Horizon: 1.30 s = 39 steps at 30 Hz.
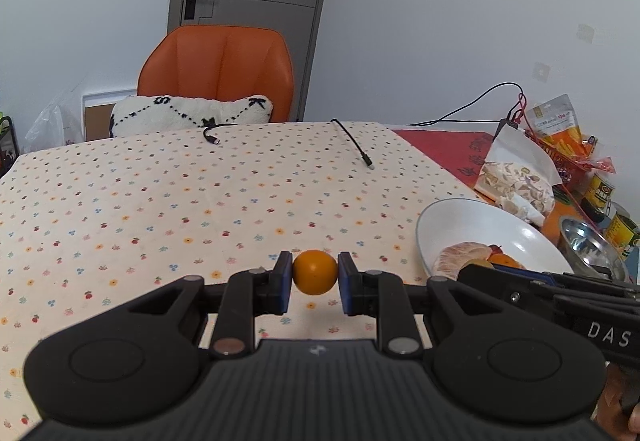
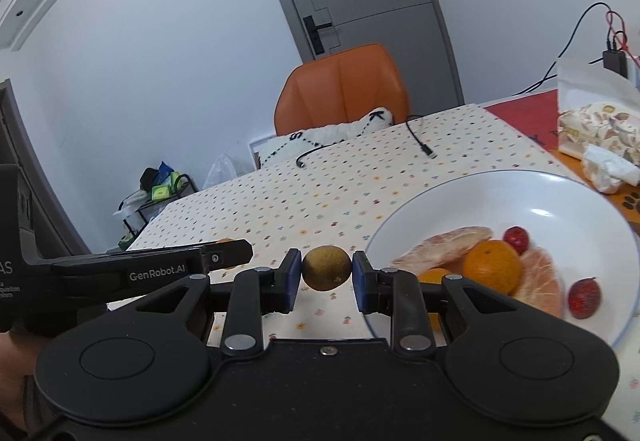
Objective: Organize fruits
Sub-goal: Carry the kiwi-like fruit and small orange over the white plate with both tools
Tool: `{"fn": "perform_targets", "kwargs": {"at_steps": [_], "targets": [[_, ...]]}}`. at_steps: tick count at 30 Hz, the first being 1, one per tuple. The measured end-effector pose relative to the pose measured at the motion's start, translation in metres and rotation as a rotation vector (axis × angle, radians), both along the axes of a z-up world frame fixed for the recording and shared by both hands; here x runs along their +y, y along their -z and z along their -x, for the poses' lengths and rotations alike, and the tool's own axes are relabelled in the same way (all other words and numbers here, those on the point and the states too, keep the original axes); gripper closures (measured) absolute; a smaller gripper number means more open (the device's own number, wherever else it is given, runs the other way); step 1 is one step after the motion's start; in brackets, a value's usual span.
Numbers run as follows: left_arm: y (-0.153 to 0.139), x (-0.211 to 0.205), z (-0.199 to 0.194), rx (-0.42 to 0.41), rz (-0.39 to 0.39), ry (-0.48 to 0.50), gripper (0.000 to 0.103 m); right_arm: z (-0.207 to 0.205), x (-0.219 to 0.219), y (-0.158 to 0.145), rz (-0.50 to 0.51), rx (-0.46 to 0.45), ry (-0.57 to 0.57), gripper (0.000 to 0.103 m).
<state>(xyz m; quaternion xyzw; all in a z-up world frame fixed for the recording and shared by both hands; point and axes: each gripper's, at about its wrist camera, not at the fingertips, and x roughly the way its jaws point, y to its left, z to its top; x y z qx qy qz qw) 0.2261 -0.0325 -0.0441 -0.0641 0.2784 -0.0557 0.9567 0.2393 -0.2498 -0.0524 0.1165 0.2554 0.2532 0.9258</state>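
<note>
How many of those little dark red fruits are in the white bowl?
2 that I can see. One red fruit sits toward the back of the white bowl, behind the orange; the other red fruit lies nearer the front right. The pile may hide more.

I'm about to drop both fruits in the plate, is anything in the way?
Partly. The right tongs with the brownish fruit sit between the left tongs, holding the small orange, and the white plate. The right's own path looks open.
</note>
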Motion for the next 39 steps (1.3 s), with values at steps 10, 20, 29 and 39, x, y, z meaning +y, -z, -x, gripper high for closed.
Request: {"fn": "perform_targets", "kwargs": {"at_steps": [10, 20, 29, 39], "targets": [[-0.010, -0.026, 0.004, -0.023, 0.002, 0.044, 0.081, 0.010, -0.033, -0.003, -0.014, -0.013, 0.058, 0.077], [-0.011, -0.048, 0.000, -0.031, 0.018, 0.091, 0.081, 0.013, -0.065, -0.006, -0.005, -0.020, 0.127, 0.077], [-0.010, -0.066, -0.003, -0.026, 0.036, 0.134, 0.081, 0.015, -0.086, -0.005, 0.008, -0.015, 0.177, 0.077], [-0.004, -0.088, -0.004, -0.003, 0.061, 0.191, 0.081, 0.017, -0.105, 0.000, 0.017, -0.003, 0.224, 0.077]]}}
